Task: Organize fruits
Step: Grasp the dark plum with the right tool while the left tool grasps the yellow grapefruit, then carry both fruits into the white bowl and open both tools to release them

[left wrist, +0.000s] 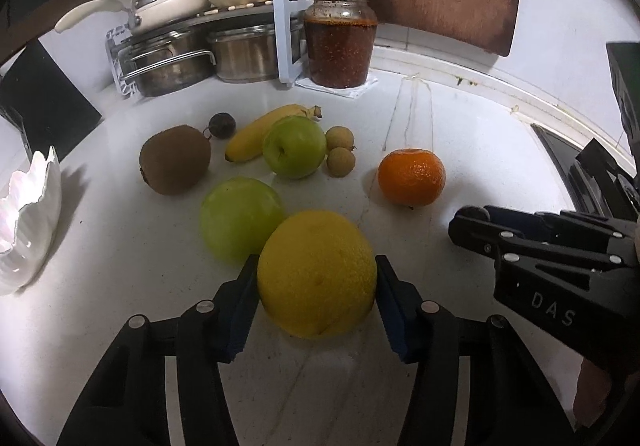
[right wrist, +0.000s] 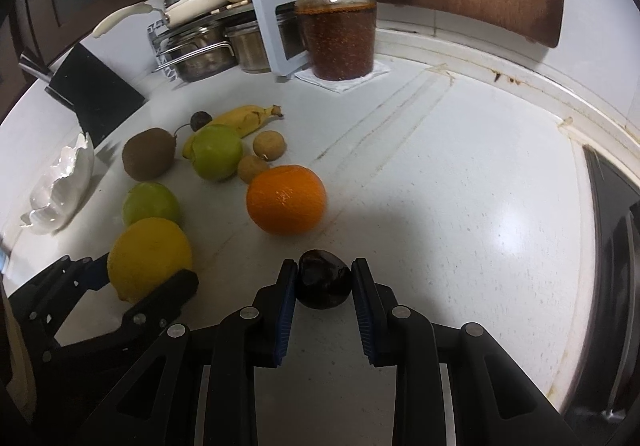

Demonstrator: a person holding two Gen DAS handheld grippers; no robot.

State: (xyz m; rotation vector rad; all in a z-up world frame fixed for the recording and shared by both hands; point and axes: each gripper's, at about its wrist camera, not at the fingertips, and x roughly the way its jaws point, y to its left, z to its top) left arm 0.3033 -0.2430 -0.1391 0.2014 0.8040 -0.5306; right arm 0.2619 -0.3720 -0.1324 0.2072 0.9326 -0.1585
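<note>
The big yellow citrus sits on the white surface right between the blue pads of the left claw, and both pads look pressed against its sides, so I'd call that clamped on. Just behind it, touching or nearly so, there's a green apple, then a second green apple further back with a banana lying behind it, a kiwi to the left, a small dark fruit near the banana and two little longans on the right. The orange sits off by itself toward the right. The right claw has its pads closed on a dark plum-like fruit low on the surface, just in front of the orange. A white scalloped bowl waits at the far left, and a jar of something reddish stands at the back beside a rack of pots.
</note>
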